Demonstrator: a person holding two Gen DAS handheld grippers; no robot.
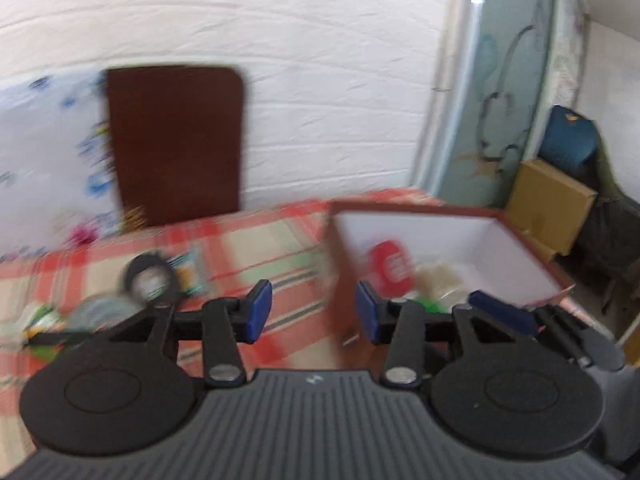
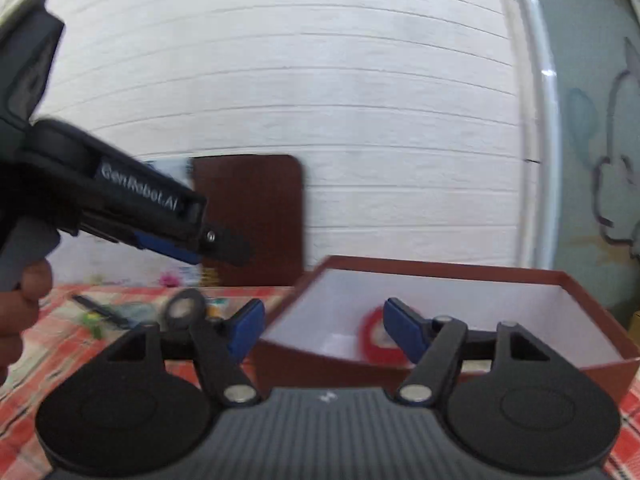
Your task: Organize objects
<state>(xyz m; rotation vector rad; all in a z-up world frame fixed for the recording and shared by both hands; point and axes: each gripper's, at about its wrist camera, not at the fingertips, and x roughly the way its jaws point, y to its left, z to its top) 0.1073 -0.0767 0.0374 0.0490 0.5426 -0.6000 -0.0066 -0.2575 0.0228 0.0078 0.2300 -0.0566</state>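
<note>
Beside the red box (image 1: pixel 532 252) on the checked tablecloth (image 1: pixel 280 236), the black tape roll (image 1: pixel 150 278) stood on edge, ahead-left of the nearer left gripper (image 1: pixel 314 312); both it and the right gripper (image 2: pixel 322 330) gaped empty.

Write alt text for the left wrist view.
Open, empty left tongs hang over a red plaid tablecloth, beside a red-brown cardboard box holding a round red tape roll; a black tape roll lies left.

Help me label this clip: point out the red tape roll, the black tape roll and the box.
red tape roll (image 1: pixel 390 270), left wrist view, its face.
black tape roll (image 1: pixel 150 278), left wrist view, its ring.
box (image 2: pixel 440 270), right wrist view, far rim.
</note>
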